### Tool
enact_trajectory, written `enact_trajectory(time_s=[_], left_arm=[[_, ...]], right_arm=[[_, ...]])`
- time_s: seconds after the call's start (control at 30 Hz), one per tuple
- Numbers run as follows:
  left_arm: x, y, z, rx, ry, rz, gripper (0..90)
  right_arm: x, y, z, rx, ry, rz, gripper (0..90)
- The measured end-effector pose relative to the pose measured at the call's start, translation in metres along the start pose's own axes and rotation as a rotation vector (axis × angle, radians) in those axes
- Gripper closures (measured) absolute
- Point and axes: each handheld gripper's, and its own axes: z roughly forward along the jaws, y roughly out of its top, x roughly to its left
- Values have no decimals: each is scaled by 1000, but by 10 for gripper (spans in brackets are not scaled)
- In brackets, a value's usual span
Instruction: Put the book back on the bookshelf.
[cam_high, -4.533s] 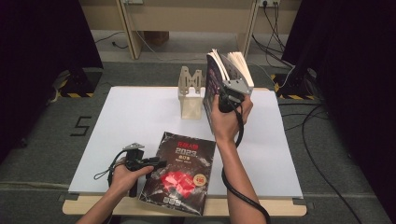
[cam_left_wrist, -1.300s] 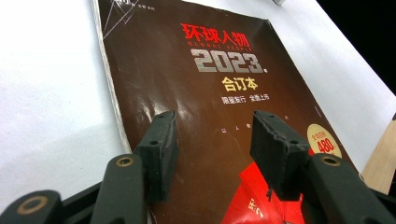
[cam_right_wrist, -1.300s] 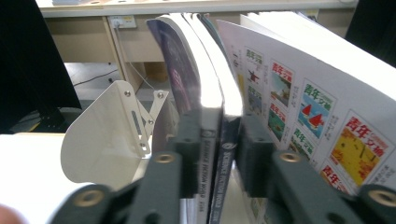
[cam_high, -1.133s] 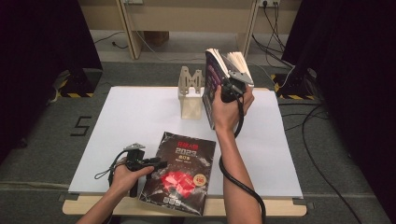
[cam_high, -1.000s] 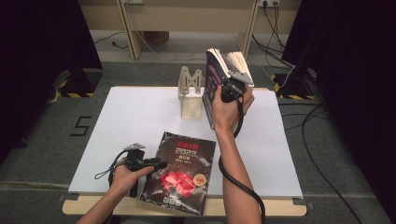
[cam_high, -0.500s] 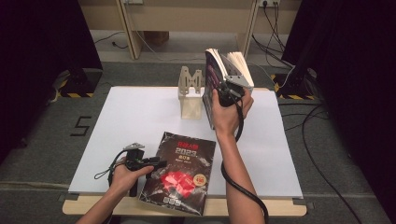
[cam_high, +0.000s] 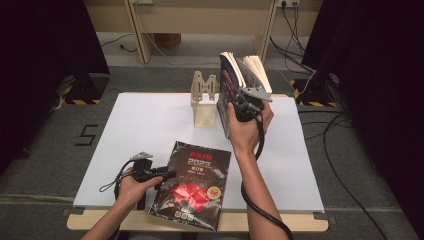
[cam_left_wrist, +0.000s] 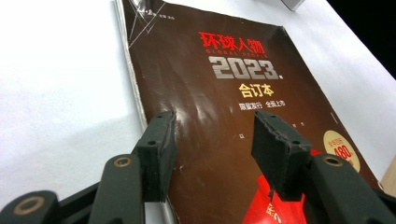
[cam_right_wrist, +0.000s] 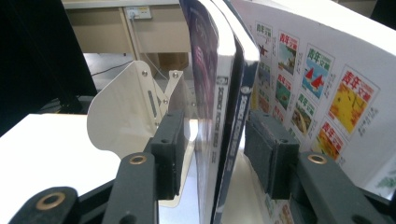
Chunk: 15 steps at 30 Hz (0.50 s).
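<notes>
R tongs (cam_right_wrist: 212, 154) have just been opening, standing apart round upright books (cam_high: 235, 90) beside bookend (cam_high: 204, 100) at 12 o'clock; placing approx. done. L tongs (cam_left_wrist: 212, 154) (apart) hovering over magazine (cam_high: 192, 185), 6 o'clock on tabletop (cam_high: 150, 125), still awaiting shelving.

White desk (cam_high: 140, 125) on grey floor; dark 2023 magazine (cam_high: 192, 185) flat at near edge, pale bookend stand (cam_high: 204, 100) upright toward far edge, standing books (cam_high: 235, 85) just beside it.
</notes>
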Motion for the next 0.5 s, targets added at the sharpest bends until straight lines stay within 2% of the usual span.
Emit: enact_trajectory(time_s=[0.27,0.5], left_arm=[[4,0,-2,-9,23,-12,490],[7,1,-3,-14,44,-17,497]], right_arm=[[-5,-10,-11,18,35,17,574],[-9,-22,-19,58,71,32,574]])
